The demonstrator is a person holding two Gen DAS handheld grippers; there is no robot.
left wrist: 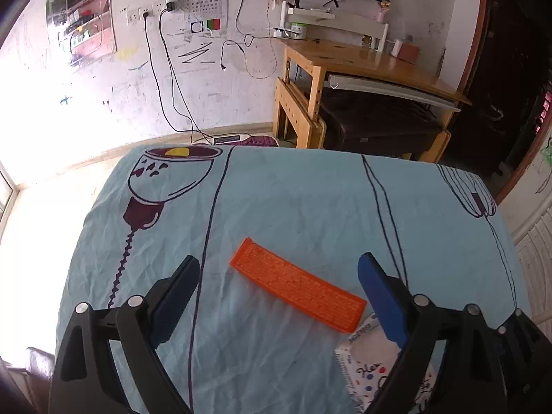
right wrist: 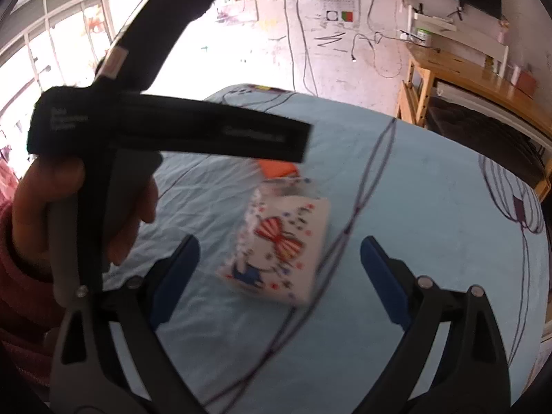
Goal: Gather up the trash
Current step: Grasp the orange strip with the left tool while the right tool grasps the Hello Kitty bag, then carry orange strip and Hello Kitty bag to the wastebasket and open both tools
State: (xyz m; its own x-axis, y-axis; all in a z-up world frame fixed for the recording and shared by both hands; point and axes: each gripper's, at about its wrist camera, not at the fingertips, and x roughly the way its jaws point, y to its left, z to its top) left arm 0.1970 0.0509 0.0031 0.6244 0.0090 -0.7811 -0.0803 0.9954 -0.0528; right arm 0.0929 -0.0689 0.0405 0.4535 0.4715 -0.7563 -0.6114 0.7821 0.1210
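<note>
— Between the right tool's point(right wrist: 279, 258) blue pads, what is being framed?

— A white printed tissue pack point(right wrist: 279, 248) is being framed there, lying on the blue bedsheet point(right wrist: 414, 179) just ahead of the widely spread jaws; nothing is being gripped. Its long axis is being seen running diagonally, from near-left to far-right.

— And the left tool point(left wrist: 279, 276)?

— It is likewise being held wide and empty. An orange flat strip point(left wrist: 296, 284) is being seen between and just beyond its pads, its length slanting from far-left to near-right, with the tissue pack touching or just beside its near end.

— Which hand is judged nearer to each?

— The pack is probably being left to the right tool, the strip to the left. No bin or bag is being shown, so contents cannot be told.
</note>
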